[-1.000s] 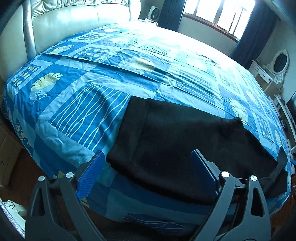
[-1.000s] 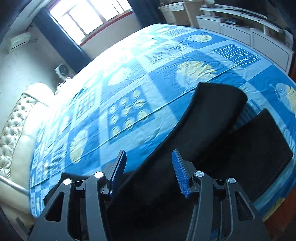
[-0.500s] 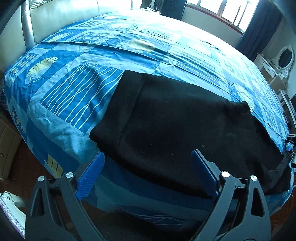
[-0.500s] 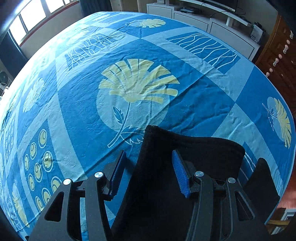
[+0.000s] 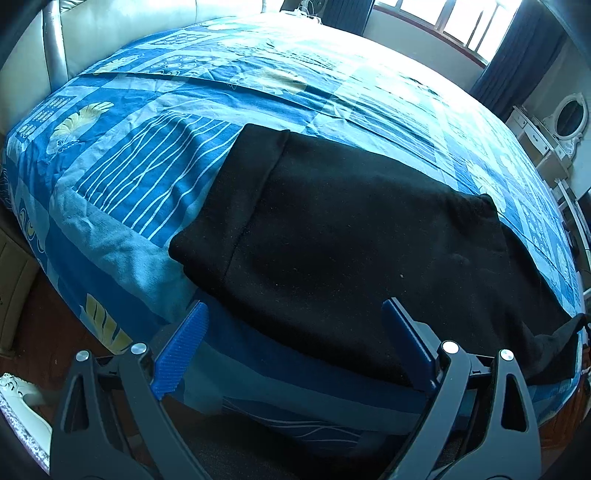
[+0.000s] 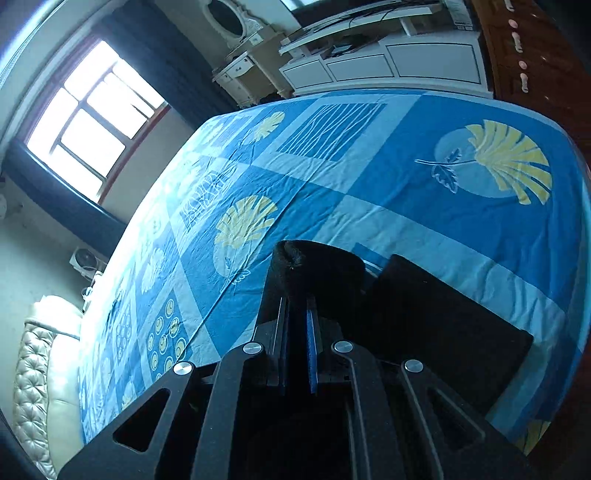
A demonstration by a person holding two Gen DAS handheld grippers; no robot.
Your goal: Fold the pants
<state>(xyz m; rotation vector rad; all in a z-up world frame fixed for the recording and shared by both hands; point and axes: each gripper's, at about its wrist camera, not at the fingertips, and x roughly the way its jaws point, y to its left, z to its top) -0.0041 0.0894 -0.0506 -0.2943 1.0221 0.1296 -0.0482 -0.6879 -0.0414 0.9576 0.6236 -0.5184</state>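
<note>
Left wrist view: black pants (image 5: 351, 236) lie flat across the middle of the frame on a blue patterned bedspread (image 5: 122, 177), waistband end toward centre-left, legs running off to the lower right edge. Left gripper (image 5: 291, 345) sits at bottom centre with its jaws spread wide, nothing between them; blue pads (image 5: 181, 345) hover just short of the near edge of the pants, right fingertip over the fabric, contact can't be confirmed. Cream headboard (image 5: 122, 26) upper left, window (image 5: 465, 22) upper right, white dresser with oval mirror (image 5: 569, 118) at right edge

Right wrist view: right gripper (image 6: 295, 325) at lower centre, jaws nearly closed and clamped on a fold of the pants (image 6: 317, 269), which bunches up just beyond the fingertips. Second dark section of pants (image 6: 443, 325) lies flat to the lower right on the bedspread (image 6: 406, 192). Window (image 6: 92, 125) upper left, white cabinet (image 6: 388, 66) top centre-right, tufted headboard (image 6: 37, 369) lower left
</note>
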